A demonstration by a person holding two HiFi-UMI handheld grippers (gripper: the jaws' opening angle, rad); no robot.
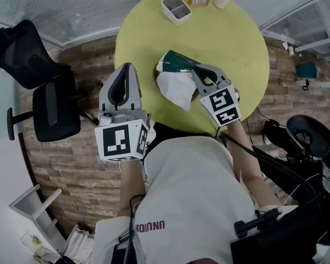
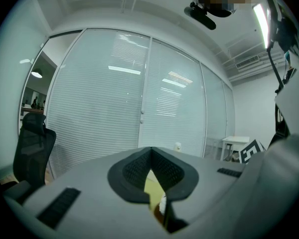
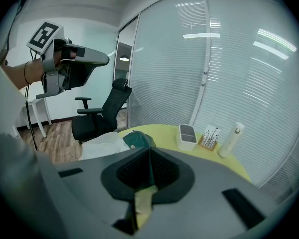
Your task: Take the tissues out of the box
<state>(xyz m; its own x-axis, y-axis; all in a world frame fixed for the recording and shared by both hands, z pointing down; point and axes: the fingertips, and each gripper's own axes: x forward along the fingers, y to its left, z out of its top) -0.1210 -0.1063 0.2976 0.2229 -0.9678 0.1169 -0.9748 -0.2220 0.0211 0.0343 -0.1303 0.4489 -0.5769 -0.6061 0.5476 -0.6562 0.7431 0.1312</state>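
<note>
On the round yellow-green table (image 1: 236, 48), head view, a dark green tissue pack (image 1: 179, 61) lies with a crumpled white tissue (image 1: 175, 89) spilling from it; the right gripper (image 1: 197, 69) is just beside the pack and the left gripper (image 1: 126, 66) is off the table's edge. Left gripper view: jaws pressed together, nothing between. Right gripper view: jaws likewise together and empty, with the pack and tissue just beyond

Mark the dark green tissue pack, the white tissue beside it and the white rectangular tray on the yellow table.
Dark green tissue pack (image 1: 179, 61), head view, middle of its top.
White tissue (image 1: 175, 89), head view, middle of the sheet.
White rectangular tray (image 1: 177, 20), head view, its near wall.
</note>
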